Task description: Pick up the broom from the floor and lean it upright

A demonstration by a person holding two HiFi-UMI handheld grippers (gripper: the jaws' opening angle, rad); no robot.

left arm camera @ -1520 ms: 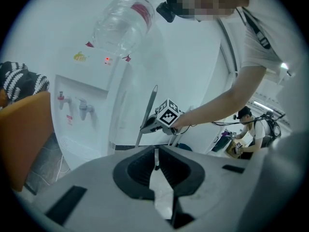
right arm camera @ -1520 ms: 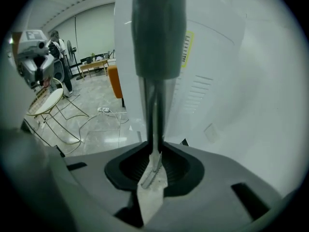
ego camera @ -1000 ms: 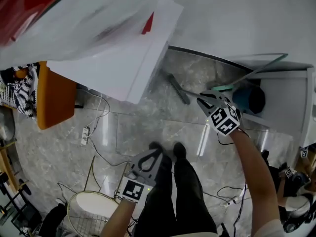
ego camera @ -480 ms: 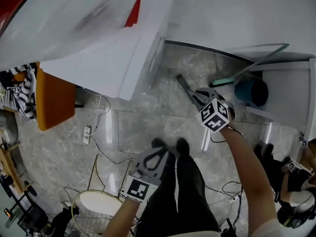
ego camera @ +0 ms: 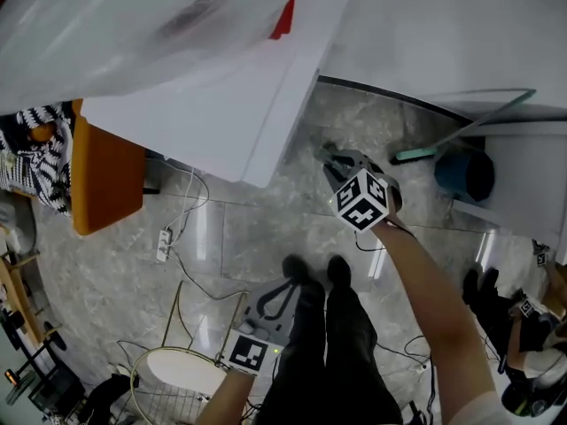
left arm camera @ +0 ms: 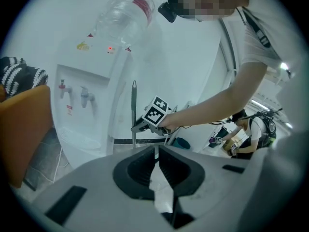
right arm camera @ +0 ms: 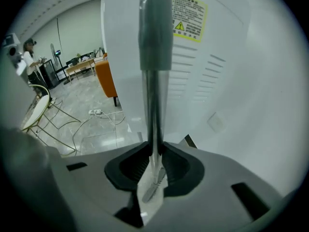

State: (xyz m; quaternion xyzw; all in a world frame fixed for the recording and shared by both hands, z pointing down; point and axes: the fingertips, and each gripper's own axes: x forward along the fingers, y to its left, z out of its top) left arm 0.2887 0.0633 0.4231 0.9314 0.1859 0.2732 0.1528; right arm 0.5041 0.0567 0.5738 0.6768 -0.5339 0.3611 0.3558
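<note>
Right gripper sits just right of centre in the head view, jaws clamped on the broom. Its own view shows the dark handle pinched between the pads and running straight up the middle of the frame, right in front of the white water dispenser. In the left gripper view, that handle stands upright at centre frame, just beside the dispenser, with the right gripper holding it well below its top end. The broom's head is out of sight. Left gripper hangs at lower centre of the head view, over the marble floor, jaws drawn together with nothing between them.
</note>
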